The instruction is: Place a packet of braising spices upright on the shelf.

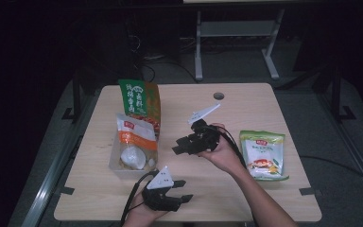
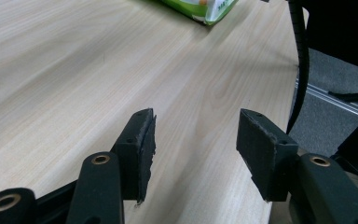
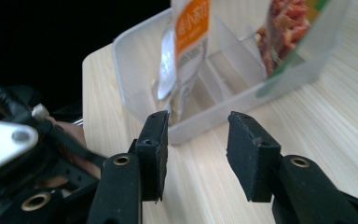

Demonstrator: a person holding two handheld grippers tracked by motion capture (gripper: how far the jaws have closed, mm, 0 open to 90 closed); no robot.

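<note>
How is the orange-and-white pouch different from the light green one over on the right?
The orange-and-white pouch stands upright inside the clear plastic box, while the light green pouch lies flat on the bare table. The first is mostly white with an orange band; the second is pale green with a food picture. Both are sealed packets.

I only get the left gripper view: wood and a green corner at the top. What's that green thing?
Observer: A green and white pouch, lying flat near the right edge of the table.
Operator: Is the other gripper holding anything?
Observer: No. The right gripper is open with nothing between its jaws.
Operator: Are there more pouches?
Observer: Yes, two stand in a clear box: an orange and white pouch and a tall green pouch.
</note>
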